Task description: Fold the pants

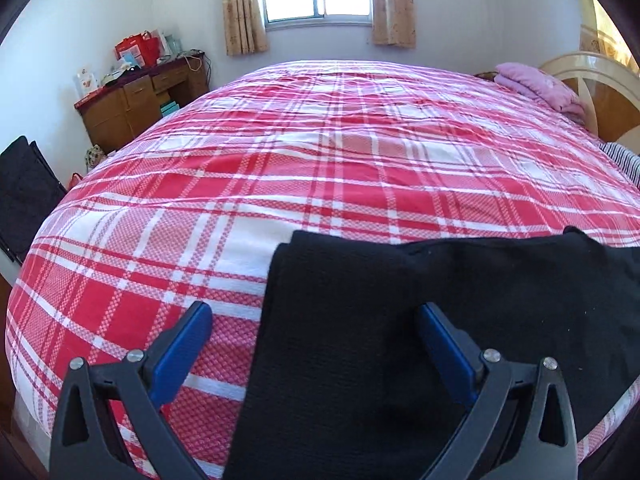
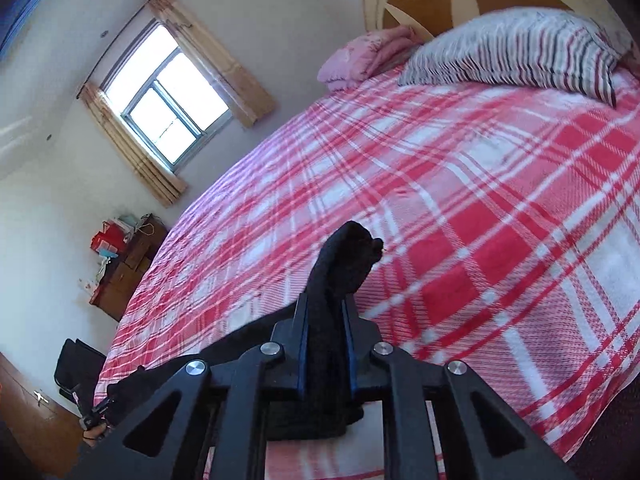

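The pants (image 1: 360, 340) are black, of a matte knit-like cloth, and lie spread on the bed's near edge, passing between and beyond the wide-set fingers of the left claw (image 1: 316, 330), with a straight folded edge to the left and the bulk running off to the right. In the right wrist view a bunched portion of the pants (image 2: 344, 264) is pinched between the closed fingers of the right claw (image 2: 326, 312), its gathered end standing up past the fingertips, raised off the bed, while more black cloth hangs below and left of that claw.
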